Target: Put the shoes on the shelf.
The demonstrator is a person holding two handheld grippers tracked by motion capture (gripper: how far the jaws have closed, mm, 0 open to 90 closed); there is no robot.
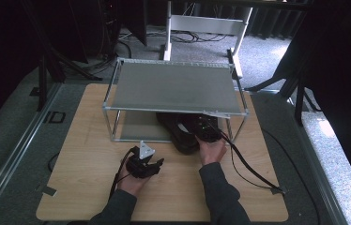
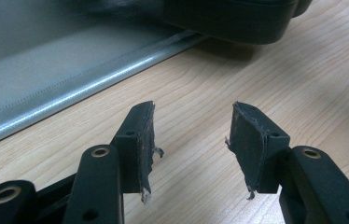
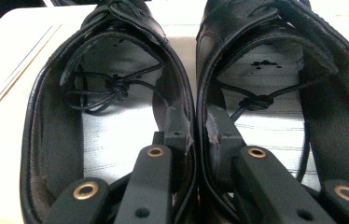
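Observation:
A pair of black lace-up shoes [image 1: 179, 136] lies partly under the rack's top shelf, heels toward the person. In the right gripper view, the left shoe [image 3: 56, 140] and right shoe [image 3: 331, 126] sit side by side with their openings facing the camera. My right gripper [image 3: 196, 133] is shut on their two adjoining inner walls, one jaw inside each shoe. In the high view the right gripper [image 1: 206, 130] sits at the shoes' heels. My left gripper [image 1: 158, 163] rests low over the wood, open, with nothing between its jaws [image 2: 192, 140].
A metal rack stands at the table's back, with a grey top shelf [image 1: 176, 86] and a lower shelf [image 1: 138, 125]. Its lower edge [image 2: 70, 91] runs just ahead of the left gripper, with a shoe sole [image 2: 238, 21] beyond. Cables trail across the wooden table [image 1: 84, 140].

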